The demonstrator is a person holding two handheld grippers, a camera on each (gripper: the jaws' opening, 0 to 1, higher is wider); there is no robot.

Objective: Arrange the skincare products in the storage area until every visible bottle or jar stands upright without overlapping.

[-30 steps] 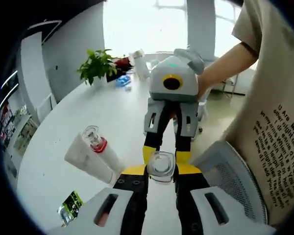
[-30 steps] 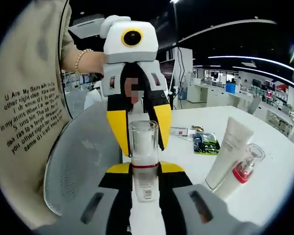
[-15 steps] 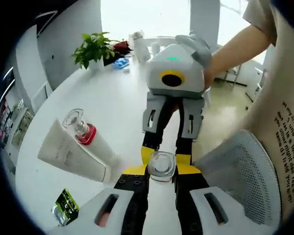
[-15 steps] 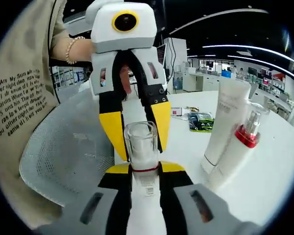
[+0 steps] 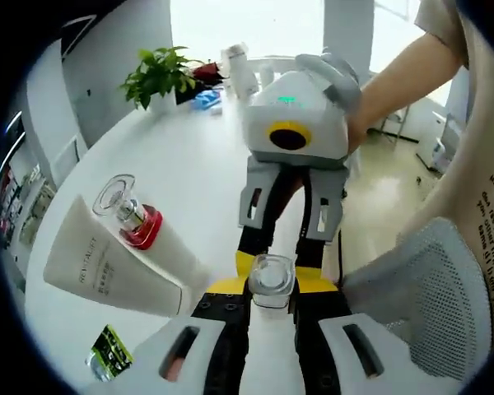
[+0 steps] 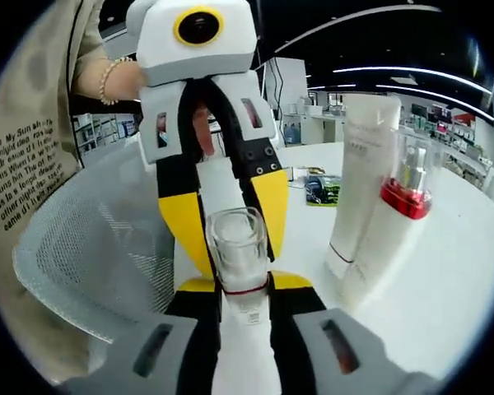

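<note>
One clear-capped bottle (image 6: 239,247) with a red band, pinched from both ends between two facing grippers above a white table (image 5: 189,173). Left gripper (image 5: 272,284) clamped on the bottle, cap end toward its camera; right gripper (image 6: 239,280) clamped on the same bottle from the opposite side, label facing its lens. Long axis apparently running roughly along the line between the two cameras, so probably not upright yet; hard to tell the true tilt. Just beside, toward the table's middle: a white tube (image 5: 107,267) and a second bottle with a red collar (image 6: 399,206), standing close together, possibly touching. Beyond, a small dark packet (image 6: 321,189) lying flat. On the other side, a grey mesh chair back (image 6: 90,255). Coming move likely turns on tipping the held bottle vertical and setting it clear of that pair.
</note>
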